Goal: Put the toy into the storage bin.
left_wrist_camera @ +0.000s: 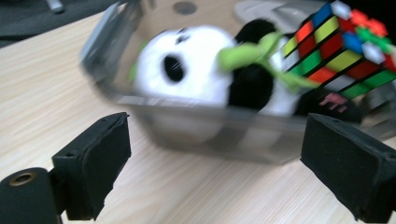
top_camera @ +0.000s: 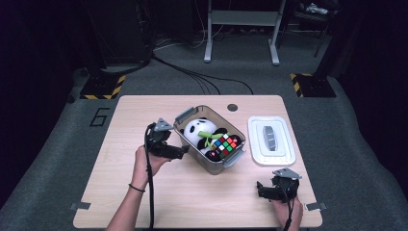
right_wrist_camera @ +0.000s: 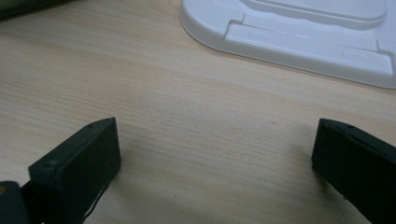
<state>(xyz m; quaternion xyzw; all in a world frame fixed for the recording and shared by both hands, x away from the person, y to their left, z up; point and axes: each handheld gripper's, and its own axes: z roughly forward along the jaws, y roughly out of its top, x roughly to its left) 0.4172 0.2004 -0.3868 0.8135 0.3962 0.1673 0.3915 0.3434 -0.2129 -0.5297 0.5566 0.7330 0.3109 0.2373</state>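
Two grippers show from above: the left gripper (top_camera: 184, 152) sits just beside the clear bin (top_camera: 192, 115) on the worktop (top_camera: 144, 192), the right gripper (top_camera: 260, 189) near the white lid (top_camera: 257, 144). Left gripper view — fingers (left_wrist_camera: 100, 158) spread wide, empty, facing the bin's panda (left_wrist_camera: 187, 70) and puzzle cube (left_wrist_camera: 336, 46). Right gripper view — fingers wide apart, holding nothing.

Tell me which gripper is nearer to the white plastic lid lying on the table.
Right. The right gripper rests just in front of the white plastic lid, jaws open. The left gripper sits across the clear plastic box from it, beside that box's near wall.
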